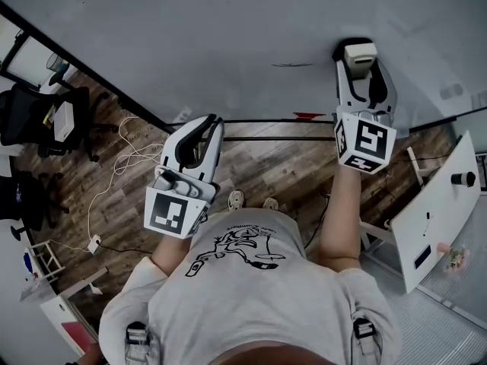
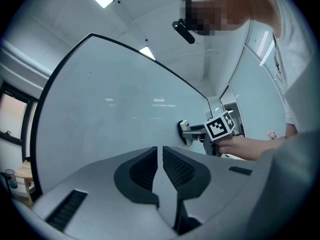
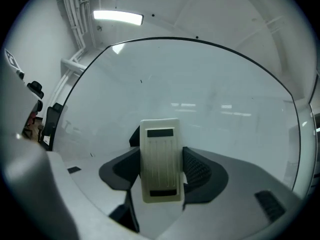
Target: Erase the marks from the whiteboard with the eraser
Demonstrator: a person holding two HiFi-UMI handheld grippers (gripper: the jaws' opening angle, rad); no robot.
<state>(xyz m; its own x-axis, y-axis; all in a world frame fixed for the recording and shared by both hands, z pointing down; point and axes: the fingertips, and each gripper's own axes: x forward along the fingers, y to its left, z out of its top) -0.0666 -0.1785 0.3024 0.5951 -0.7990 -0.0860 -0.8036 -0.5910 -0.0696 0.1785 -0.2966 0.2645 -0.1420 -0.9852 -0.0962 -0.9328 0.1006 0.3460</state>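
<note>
The whiteboard (image 1: 228,36) fills the top of the head view, with a short dark mark (image 1: 293,65) on it left of my right gripper (image 1: 359,53). That gripper is shut on a cream eraser (image 1: 359,52), which is pressed flat against the board. In the right gripper view the eraser (image 3: 160,159) stands upright between the jaws, against the whiteboard (image 3: 200,84). My left gripper (image 1: 211,124) hangs by the board's lower edge, shut and empty. In the left gripper view its jaws (image 2: 160,156) meet in front of the whiteboard (image 2: 110,114), and the right gripper (image 2: 200,131) shows beyond them.
A red object (image 1: 308,115) lies on the rail under the board. Black office chairs (image 1: 30,120) and white cables (image 1: 122,166) are on the wood floor at left. A white table (image 1: 434,219) with small items stands at right.
</note>
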